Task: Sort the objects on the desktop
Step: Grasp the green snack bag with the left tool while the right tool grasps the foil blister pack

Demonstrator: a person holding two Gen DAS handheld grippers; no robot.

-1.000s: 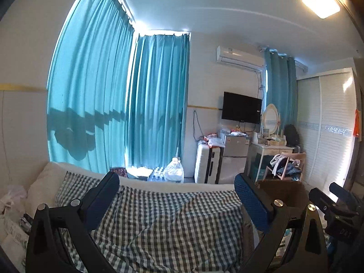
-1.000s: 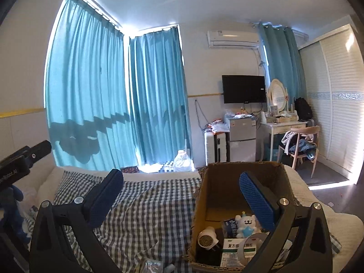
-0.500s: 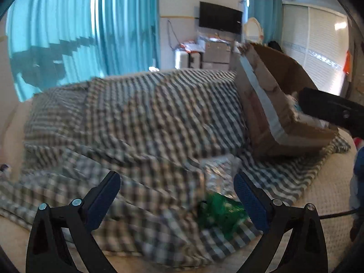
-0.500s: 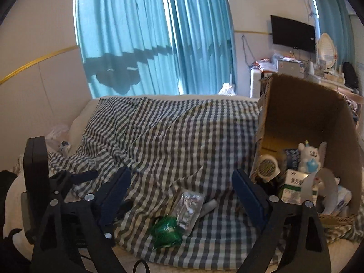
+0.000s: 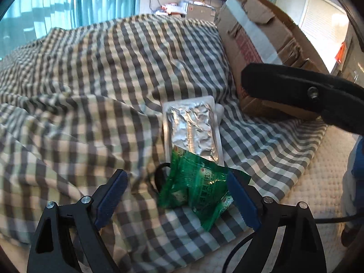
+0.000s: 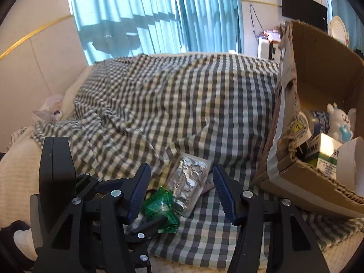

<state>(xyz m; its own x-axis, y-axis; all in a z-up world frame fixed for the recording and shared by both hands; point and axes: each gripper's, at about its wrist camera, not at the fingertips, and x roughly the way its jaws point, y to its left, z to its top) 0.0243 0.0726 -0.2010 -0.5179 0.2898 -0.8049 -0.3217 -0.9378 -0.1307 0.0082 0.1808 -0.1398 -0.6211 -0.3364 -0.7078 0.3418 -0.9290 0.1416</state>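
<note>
Green crinkled plastic fills the space ahead of my left gripper: in the left wrist view the green packet lies on the checked blanket, its right edge against or just under my right blue pad, the left pad well clear of it. Those jaws have just been closing a little, yet they stand wide and press on nothing. A foil blister pack lies just beyond, its near end overlapped by the packet. The cardboard box stands to the right, with my other gripper's black finger crossing in front of it.

From the right wrist view, my right gripper has its jaws about half spread, having just been closing, with the foil blister pack between the pads but untouched. The green packet sits low by the left pad. The box stands open alongside, already holding a small carton, a white figure and a roll of tape.

I judge this the reach before a pick. Next I must settle each pad either side of one item only, since the two overlap, then squeeze and lift clear toward the box.
</note>
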